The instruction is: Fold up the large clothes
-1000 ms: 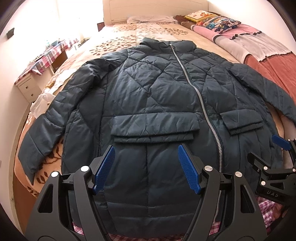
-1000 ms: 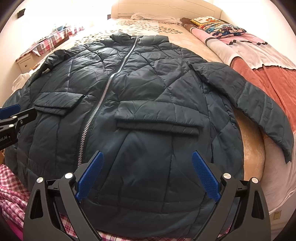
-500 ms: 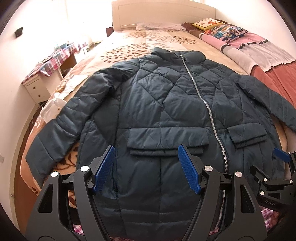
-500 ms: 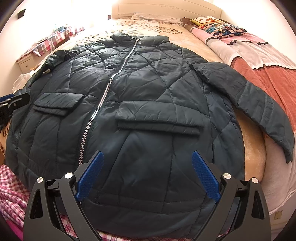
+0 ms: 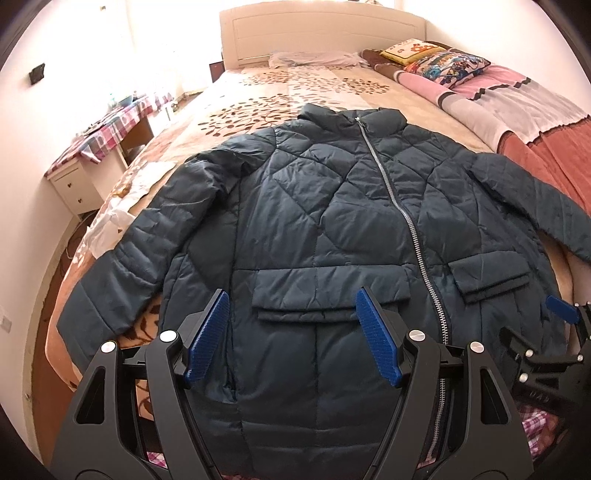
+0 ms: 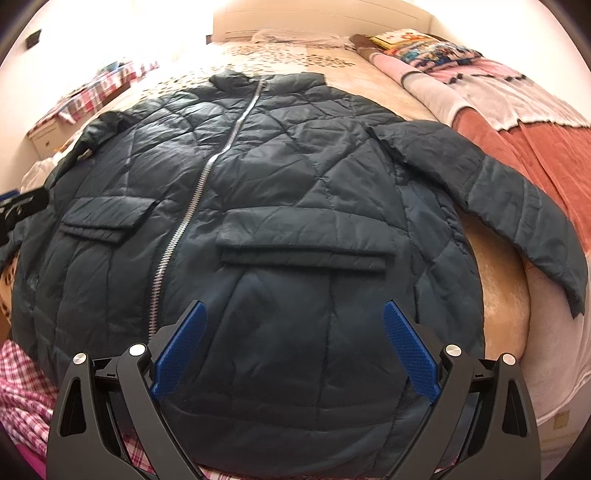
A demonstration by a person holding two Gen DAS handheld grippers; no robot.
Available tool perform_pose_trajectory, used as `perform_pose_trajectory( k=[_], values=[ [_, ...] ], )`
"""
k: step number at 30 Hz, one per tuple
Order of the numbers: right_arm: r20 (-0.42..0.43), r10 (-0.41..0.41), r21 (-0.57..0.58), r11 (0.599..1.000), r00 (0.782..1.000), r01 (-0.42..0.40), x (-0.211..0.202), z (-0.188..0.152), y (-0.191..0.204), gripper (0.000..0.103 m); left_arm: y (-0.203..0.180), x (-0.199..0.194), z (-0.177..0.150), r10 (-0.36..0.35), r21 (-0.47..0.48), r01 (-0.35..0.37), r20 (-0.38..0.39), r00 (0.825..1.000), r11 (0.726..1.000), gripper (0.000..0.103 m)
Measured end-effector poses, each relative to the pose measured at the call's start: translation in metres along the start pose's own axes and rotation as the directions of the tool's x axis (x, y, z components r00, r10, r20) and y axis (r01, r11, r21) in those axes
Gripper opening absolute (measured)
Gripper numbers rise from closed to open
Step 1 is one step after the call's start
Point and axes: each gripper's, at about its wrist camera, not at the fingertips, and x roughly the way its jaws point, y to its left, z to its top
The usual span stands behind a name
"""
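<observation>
While both grippers gape, jacket (image 5: 325, 221) lies flat beneath them.

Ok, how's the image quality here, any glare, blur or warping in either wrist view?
Left wrist view: sharp, window glare washes out the wall beside the headboard, fisheye bows the jacket. Right wrist view: softer and slightly blurred, with the headboard nearly blown out and the jacket bulging strongly.

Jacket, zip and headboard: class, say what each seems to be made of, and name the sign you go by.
Jacket: probably thin synthetic shell over padding; slight sheen, fine creases, puffy quilted stitching.
Zip: looks like metal; bright silvery teeth.
Headboard: seems to be painted wood or board; smooth, off-white, panelled. The look leaves the core open.
</observation>
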Motion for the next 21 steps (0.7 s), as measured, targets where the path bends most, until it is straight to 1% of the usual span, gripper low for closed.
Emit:
perform_pose_trajectory(
  k=[5,21],
  values=[
    [-0.005,0.005,0.032,0.999,1.000,-0.005,0.0021,-0.0008,-0.0081,0.093,-0.0017,0.0011,0.0013,0.001,0.000,-0.001,-0.003,1.000,1.000,0.071],
    [-0.007,0.018,0.039,0.999,1.000,-0.018,0.0056,-0.0025,-0.0095,0.093,-0.0090,-0.0010,0.0094,0.000,0.008,0.000,0.008,1.000,1.000,0.071]
  ],
)
